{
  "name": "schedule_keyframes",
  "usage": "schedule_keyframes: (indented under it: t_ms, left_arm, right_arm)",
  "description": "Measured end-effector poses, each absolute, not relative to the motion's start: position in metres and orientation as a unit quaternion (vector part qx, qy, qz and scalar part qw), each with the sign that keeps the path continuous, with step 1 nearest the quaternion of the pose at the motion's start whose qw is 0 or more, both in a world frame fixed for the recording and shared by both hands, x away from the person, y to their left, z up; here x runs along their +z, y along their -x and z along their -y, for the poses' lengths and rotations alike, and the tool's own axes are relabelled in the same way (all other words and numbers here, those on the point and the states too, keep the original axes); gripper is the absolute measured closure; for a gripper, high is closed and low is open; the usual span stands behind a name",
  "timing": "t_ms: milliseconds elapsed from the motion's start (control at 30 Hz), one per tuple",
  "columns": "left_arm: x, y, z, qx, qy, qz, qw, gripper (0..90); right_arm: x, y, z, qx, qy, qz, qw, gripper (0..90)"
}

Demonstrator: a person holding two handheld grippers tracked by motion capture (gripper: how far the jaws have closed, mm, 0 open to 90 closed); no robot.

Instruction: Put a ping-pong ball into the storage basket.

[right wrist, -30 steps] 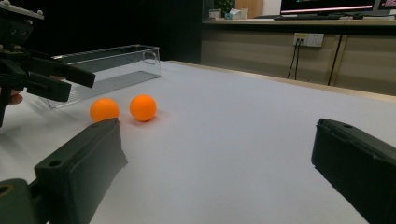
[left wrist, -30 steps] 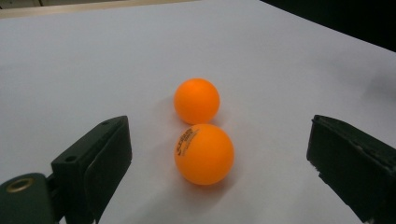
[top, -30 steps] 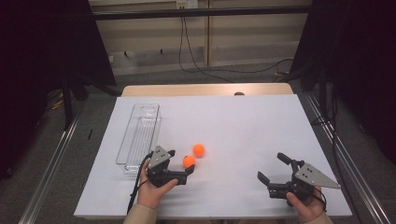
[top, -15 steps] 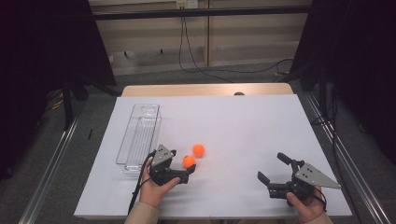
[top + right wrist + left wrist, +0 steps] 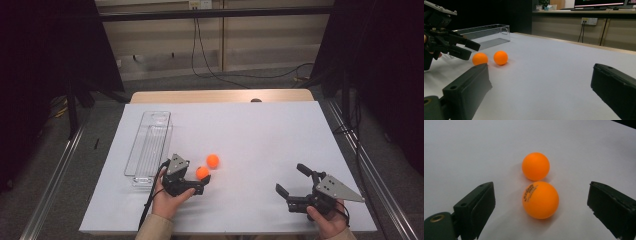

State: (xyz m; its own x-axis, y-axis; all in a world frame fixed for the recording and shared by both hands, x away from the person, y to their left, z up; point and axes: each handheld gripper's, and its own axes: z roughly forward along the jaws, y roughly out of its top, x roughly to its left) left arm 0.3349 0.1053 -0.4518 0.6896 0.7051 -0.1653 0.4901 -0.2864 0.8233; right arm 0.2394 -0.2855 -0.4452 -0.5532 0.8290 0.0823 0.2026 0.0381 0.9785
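Near edge of the table: the left gripper (image 5: 197,183) sits low on the white table (image 5: 260,135), jaws spread wide with the near orange ball (image 5: 540,200) between them; neither pad touches it, so nothing is gripped. The right gripper (image 5: 291,186) rests at the near right, well apart from both balls, jaws released and holding nothing.

Just beyond the near ball lies the far orange ball (image 5: 535,166), almost touching it. Farther left stands the clear tray (image 5: 148,145), with nothing visible in it.

Risks, as I judge them:
1. The 2 balls lie close together. If the jaws close off-centre, a pad could nudge the near ball into the far one and send both rolling.
2. The ball is smooth and round; a pinch above its middle could squirt it forward out of the jaws.
3. A loose ball on this flat sheet has nothing to stop it before the edge.

Against the frame 1 second back: the left gripper has crept slightly towards the near ball. Balls, tray and right gripper sit unchanged.
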Motion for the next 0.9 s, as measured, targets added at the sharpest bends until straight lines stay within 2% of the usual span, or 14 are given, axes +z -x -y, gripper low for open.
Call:
schedule_keyframes:
  t_ms: [900]
  left_arm:
    - [-0.4532, -0.3443, -0.0961, 0.105, -0.805, -0.379, 0.444, 11.8]
  right_arm:
    - [-0.4452, -0.2396, 0.2860, 0.577, -0.387, -0.666, 0.272, 1.5]
